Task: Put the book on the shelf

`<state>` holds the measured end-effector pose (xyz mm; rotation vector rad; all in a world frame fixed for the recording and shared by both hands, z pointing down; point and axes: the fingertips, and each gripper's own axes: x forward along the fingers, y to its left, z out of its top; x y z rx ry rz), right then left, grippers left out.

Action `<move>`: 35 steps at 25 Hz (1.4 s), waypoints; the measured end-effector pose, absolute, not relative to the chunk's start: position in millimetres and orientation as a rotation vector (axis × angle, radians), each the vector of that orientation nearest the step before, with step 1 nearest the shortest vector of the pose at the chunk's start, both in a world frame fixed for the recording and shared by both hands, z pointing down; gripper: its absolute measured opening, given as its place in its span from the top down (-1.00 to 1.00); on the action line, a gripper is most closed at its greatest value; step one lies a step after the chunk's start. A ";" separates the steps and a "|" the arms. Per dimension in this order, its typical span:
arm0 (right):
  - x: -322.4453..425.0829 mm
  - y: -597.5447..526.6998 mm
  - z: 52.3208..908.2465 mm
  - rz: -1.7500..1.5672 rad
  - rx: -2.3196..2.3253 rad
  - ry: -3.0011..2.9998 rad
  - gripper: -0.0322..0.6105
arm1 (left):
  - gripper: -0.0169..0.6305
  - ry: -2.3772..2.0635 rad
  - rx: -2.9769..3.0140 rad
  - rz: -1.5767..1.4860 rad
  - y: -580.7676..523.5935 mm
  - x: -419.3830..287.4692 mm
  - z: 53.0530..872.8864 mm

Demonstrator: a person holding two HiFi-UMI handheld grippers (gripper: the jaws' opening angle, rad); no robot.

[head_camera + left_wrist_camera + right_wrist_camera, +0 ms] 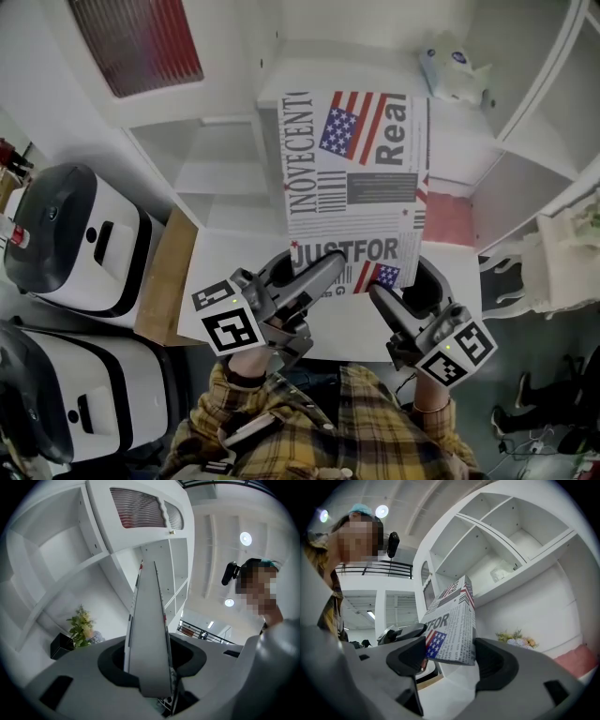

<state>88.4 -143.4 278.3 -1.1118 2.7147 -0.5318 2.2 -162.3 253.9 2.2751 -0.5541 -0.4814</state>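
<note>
Head view has my two hands side by side, close to my body, with left claw [323,272] and right claw [398,292] both pointing forward, roughly level. Each is partly closed, pinching the near edge of the book [352,178], which rises just ahead of them in front of the white shelf [487,555]. My jaws hide that edge, and the left gripper view catches the book only edge-on.

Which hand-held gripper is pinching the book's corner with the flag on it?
The right hand-held gripper: the starry flag corner of the newspaper-print book sits between its jaws. The left hand-held gripper holds a plain pale edge.
</note>
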 end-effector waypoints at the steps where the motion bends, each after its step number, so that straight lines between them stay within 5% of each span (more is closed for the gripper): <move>1: 89.1 -144.1 278.2 -0.515 -1.114 2.716 -0.09 | 0.43 -0.547 2.286 -0.491 -163.0 3.0 253.8; 35: 92.6 -144.9 274.9 -0.204 -1.121 2.682 -0.09 | 0.42 -0.496 2.357 -0.609 -167.1 3.3 253.8</move>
